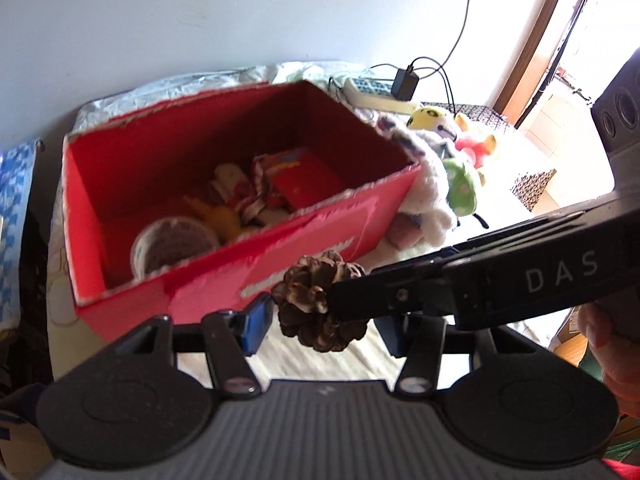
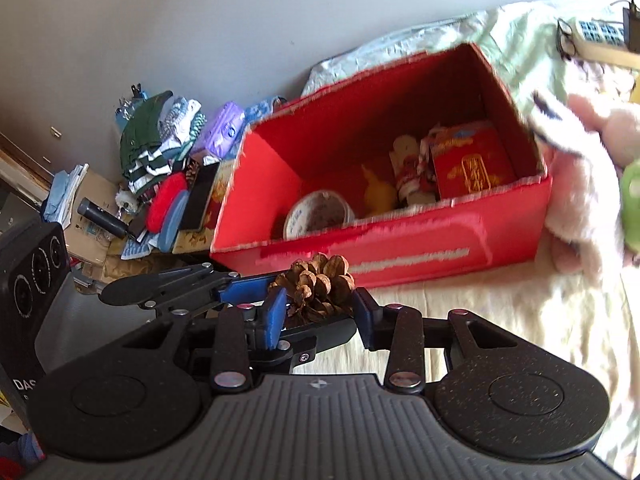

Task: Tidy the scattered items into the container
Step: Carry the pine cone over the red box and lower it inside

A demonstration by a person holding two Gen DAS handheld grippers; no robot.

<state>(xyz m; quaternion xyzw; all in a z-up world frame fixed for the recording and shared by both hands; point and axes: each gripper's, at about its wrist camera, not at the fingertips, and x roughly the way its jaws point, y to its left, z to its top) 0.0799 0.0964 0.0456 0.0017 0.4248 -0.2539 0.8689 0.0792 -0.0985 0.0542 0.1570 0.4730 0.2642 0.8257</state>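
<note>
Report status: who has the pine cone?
Right gripper fingers closed on pine cone. Left gripper fingers flank it, grip unclear. Cone in front of red box, not in; nothing blocking.

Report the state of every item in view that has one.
Brown pine cone: lifted, just outside the box's front wall.
Right gripper: shut on the pine cone.
Left gripper: fingers either side of the cone; grip unclear.
Red cardboard box: upright, open-topped, partly filled.
White tape roll: inside the box.
White plush toy: outside, against the box's end.
</note>
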